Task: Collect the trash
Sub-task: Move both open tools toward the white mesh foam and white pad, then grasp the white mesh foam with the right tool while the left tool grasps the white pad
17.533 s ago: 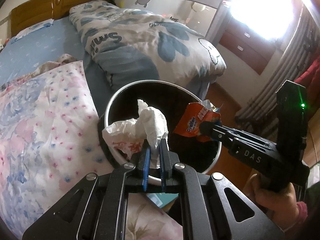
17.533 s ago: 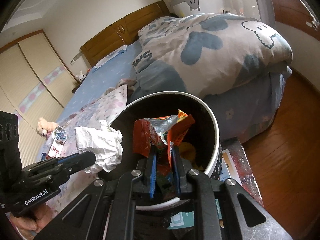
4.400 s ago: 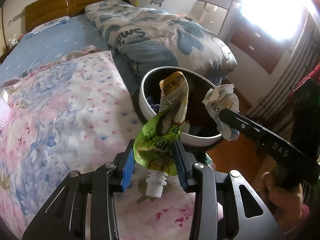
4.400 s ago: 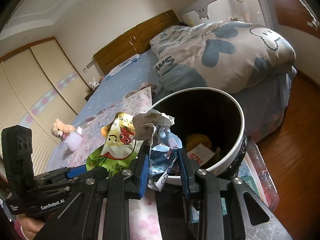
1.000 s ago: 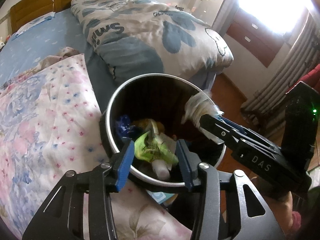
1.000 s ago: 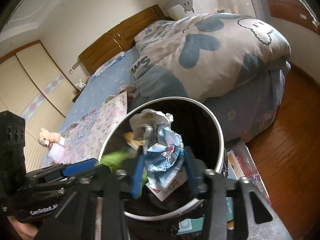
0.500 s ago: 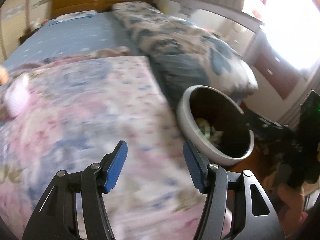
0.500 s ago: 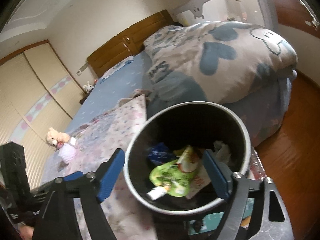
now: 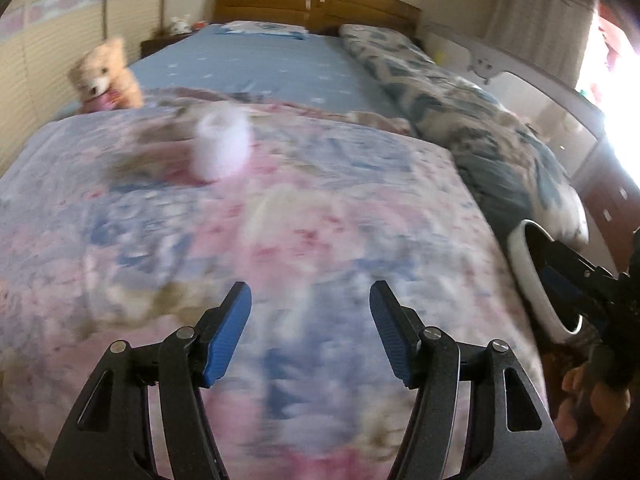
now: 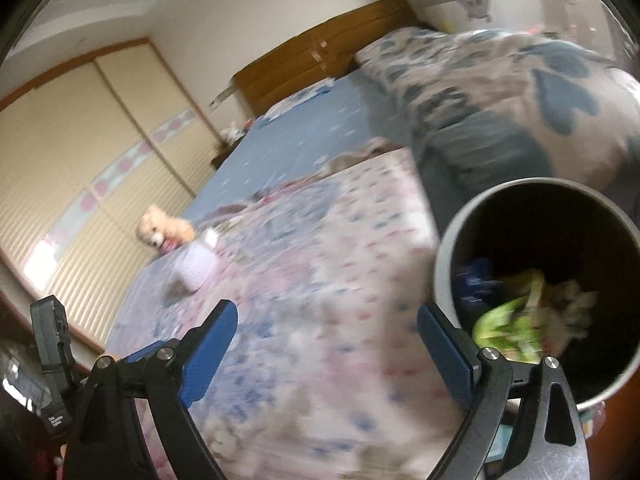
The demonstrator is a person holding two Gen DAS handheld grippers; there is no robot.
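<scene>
Hovering over the pink-and-blue floral quilt [image 9: 320, 220], left gripper [image 9: 310, 304] is spread wide with nothing between its blue pads. Far left: tan teddy bear [image 9: 105, 76], then a small pale pink object [image 9: 221, 148] (too blurred to identify). Right gripper [image 10: 326, 322] also wide apart, holding nothing. Round white-rimmed trash bin [image 10: 444, 256] sits at right beside the bed, green pouch [image 10: 508, 324] and crumpled wrappers inside.

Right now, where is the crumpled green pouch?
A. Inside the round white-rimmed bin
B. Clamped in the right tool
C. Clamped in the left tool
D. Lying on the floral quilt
A: the crumpled green pouch lies inside the round white-rimmed bin, while the left tool and right tool are both open and empty.
</scene>
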